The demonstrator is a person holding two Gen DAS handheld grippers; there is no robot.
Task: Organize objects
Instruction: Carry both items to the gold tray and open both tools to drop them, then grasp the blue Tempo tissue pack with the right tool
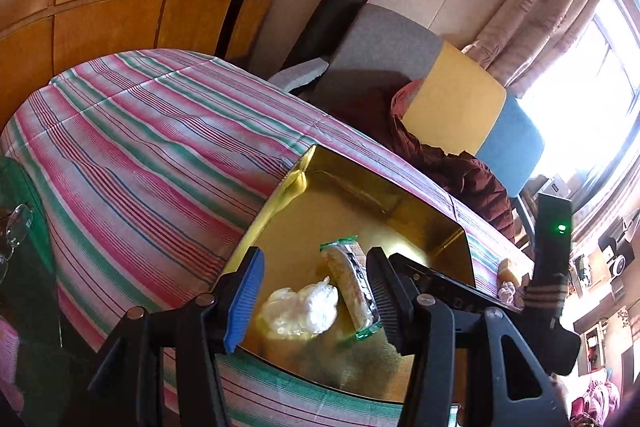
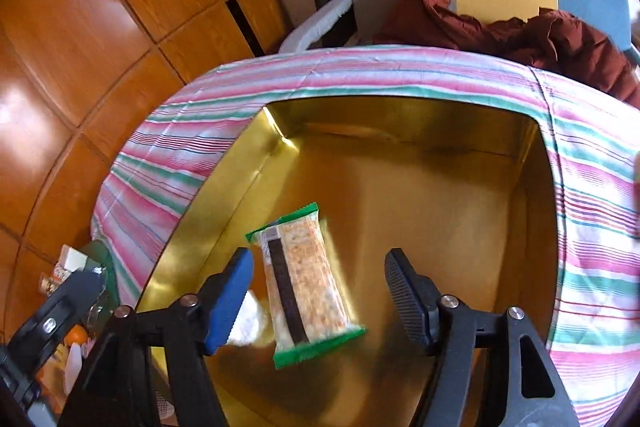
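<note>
Right gripper [image 2: 318, 301] jaws spread, pads clear of the green-edged cracker pack [image 2: 304, 283], which looks blurred and tilted over the gold box [image 2: 248, 163] floor. Left gripper [image 1: 316, 301] jaws parted, gripping nothing, hanging above the white plastic bag [image 1: 298, 313] beside the pack in the box. Box sits on the striped cloth [image 1: 140, 131]. Beyond: chair with a maroon jacket [image 2: 560, 39]
</note>
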